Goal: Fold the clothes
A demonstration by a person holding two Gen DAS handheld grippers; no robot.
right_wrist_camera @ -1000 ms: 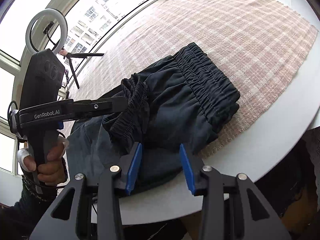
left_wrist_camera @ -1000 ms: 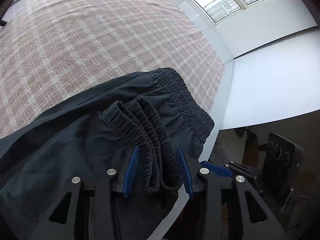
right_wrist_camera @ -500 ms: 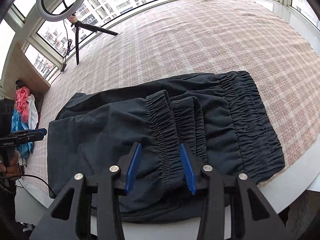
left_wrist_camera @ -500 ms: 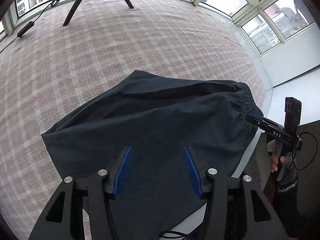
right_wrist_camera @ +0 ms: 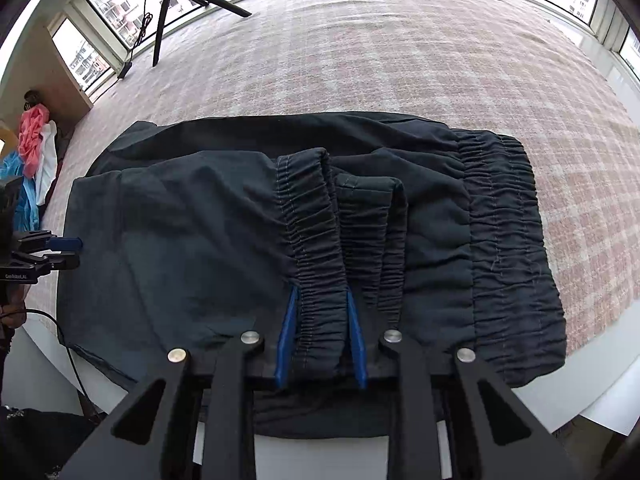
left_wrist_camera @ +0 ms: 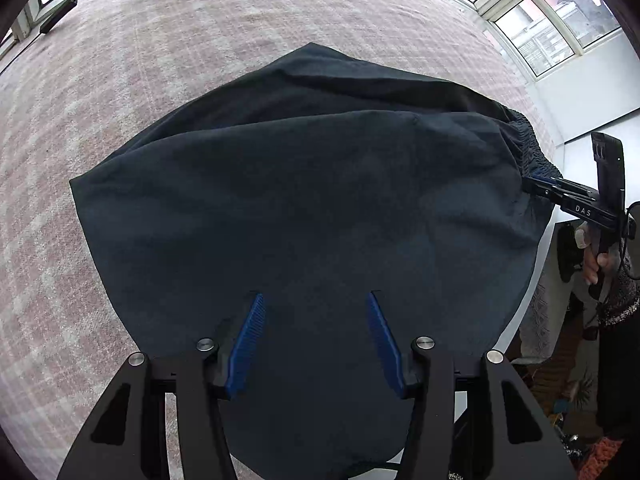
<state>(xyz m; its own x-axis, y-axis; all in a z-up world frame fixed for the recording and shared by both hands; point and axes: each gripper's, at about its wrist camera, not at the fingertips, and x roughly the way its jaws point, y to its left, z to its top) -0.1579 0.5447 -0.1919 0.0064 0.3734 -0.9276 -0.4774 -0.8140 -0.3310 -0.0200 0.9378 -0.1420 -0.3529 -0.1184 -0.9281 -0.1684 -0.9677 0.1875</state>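
Dark navy trousers lie folded on a pink checked cloth; in the right wrist view the leg cuffs are doubled back toward the elastic waistband. My left gripper is open and empty, hovering above the fold end of the trousers. My right gripper is shut on one gathered leg cuff near the table's front edge. It also shows in the left wrist view at the right, pinching fabric. The left gripper shows at the left edge of the right wrist view.
The round white table's edge runs close under the trousers. A tripod stands at the far side by the windows. Pink, white and blue clothes are piled at the far left.
My left gripper let go of the cuffs and moved away to the fold end. My right gripper came forward and closed on one leg cuff.
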